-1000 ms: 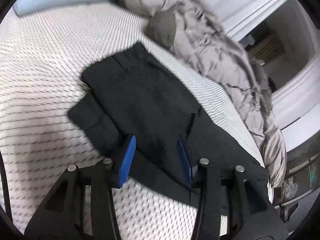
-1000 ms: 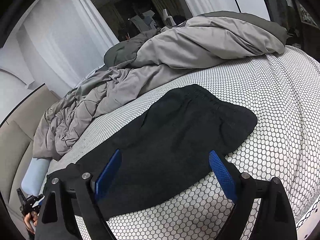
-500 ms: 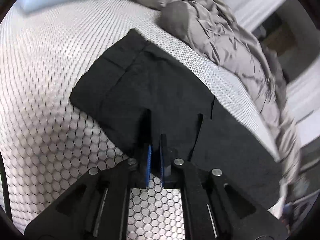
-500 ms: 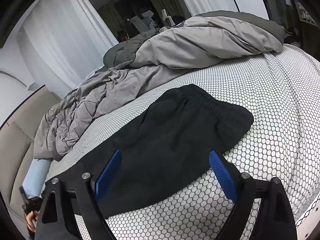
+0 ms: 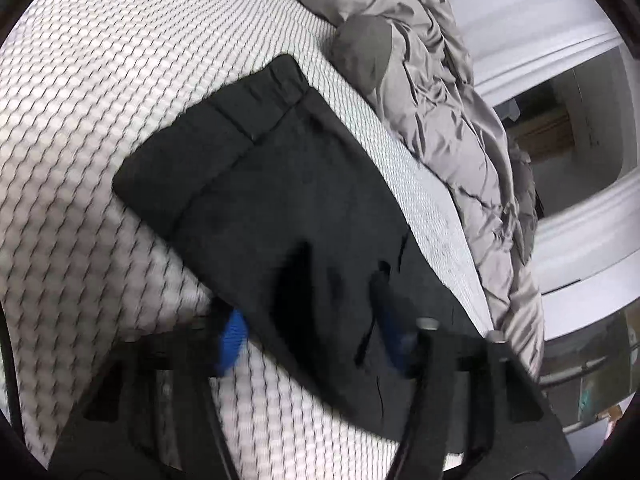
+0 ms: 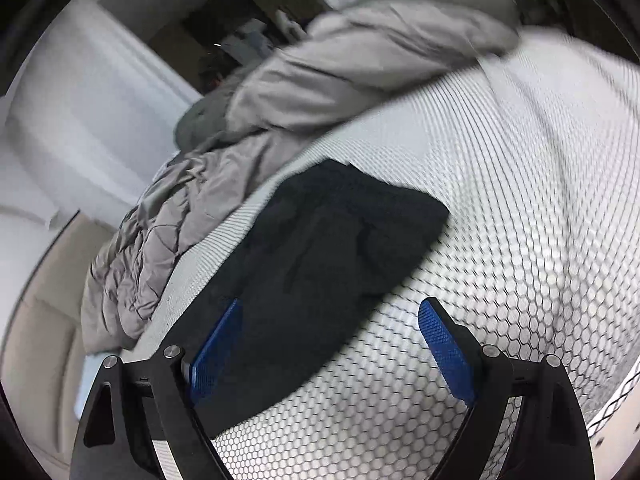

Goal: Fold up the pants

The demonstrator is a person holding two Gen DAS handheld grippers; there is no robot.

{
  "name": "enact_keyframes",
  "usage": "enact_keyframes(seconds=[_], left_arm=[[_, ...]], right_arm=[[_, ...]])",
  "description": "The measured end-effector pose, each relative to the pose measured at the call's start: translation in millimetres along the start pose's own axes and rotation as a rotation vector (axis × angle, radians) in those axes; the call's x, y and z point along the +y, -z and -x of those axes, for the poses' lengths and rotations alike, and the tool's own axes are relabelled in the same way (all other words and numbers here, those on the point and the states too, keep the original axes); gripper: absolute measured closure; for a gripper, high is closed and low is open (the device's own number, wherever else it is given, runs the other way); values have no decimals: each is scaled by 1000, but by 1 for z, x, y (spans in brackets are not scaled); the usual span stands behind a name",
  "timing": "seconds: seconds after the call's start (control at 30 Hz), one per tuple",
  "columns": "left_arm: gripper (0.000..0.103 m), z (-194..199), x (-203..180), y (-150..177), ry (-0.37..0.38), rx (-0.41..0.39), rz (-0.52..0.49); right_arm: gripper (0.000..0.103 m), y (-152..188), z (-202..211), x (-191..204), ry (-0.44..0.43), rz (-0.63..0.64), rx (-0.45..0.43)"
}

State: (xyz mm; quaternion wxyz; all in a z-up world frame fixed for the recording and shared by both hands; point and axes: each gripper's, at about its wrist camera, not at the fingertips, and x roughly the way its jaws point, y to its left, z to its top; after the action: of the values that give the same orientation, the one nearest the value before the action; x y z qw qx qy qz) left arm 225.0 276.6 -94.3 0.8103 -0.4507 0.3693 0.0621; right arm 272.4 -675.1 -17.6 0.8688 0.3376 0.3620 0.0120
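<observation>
The black pants (image 5: pixel 288 200) lie folded flat on the white hexagon-pattern bed cover (image 5: pixel 100 100), waistband at the far end. My left gripper (image 5: pixel 312 332) is open, its blue pads on either side of the near edge of the pants, holding nothing. In the right wrist view the pants (image 6: pixel 320 256) lie ahead and to the left. My right gripper (image 6: pixel 332 344) is open and empty, left pad over the pants' near edge, right pad over bare cover.
A crumpled grey duvet (image 5: pixel 440 92) is heaped along the far side of the bed, also in the right wrist view (image 6: pixel 320 80). White curtains (image 6: pixel 80 100) and a beige headboard (image 6: pixel 40 340) stand beyond. The bed edge is at lower right (image 6: pixel 612 408).
My left gripper shut on the pants half a second ago and has now opened and let go. My right gripper stayed open and swung, so the pants sit farther left and away.
</observation>
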Motion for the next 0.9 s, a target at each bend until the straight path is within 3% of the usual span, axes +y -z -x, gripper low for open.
enact_keyframes(seconds=[0.03,0.07,0.17,0.23,0.3,0.37,0.4,0.47,0.53,0.6,0.63,0.7,0.73,0.8,0.87,0.9], left_arm=[[87,-8,-1,-4,-24,-7,0],[96,-12,-2,-6,-23,-11,3],[101,-12,-11,-12,-21,-51,-46],[101,-2,-16,-12,-32,-79,-96],[101,12,-17,-13,-41,-99,-124],[101,27,-13,-11,-31,-102,-117],[101,35,-9,-10,-38,-102,-116],[101,48,-1,-6,-67,-91,-134],[95,53,12,-3,-117,-52,-157],[90,52,17,-5,-162,-10,-171],[89,53,17,-6,-151,-5,-168],[78,64,15,-8,-180,-18,-164],[70,69,15,-8,-190,-21,-169],[54,78,7,-5,-172,-35,-184],[20,83,-8,2,-166,-48,-213],[14,84,-19,7,-166,-59,-256]], right_arm=[[12,-2,-8,-7,-8,-35,15],[12,-5,-17,-14,-29,-66,27],[13,-18,-51,-30,-125,-167,30],[27,-25,-63,-31,-115,-181,-8],[61,-26,-69,-25,-71,-150,-18],[79,-22,-61,-12,-50,-94,-22],[86,-18,-52,-5,-39,-66,-30],[88,-5,-27,6,-18,-11,-51],[88,14,-1,7,-12,6,-45],[83,32,5,7,41,63,22],[77,34,0,5,96,106,62],[53,34,7,-3,137,94,55],[50,31,15,-5,134,86,30],[35,19,41,-2,173,95,-80],[26,8,56,11,182,153,-151],[23,0,55,22,170,192,-152]])
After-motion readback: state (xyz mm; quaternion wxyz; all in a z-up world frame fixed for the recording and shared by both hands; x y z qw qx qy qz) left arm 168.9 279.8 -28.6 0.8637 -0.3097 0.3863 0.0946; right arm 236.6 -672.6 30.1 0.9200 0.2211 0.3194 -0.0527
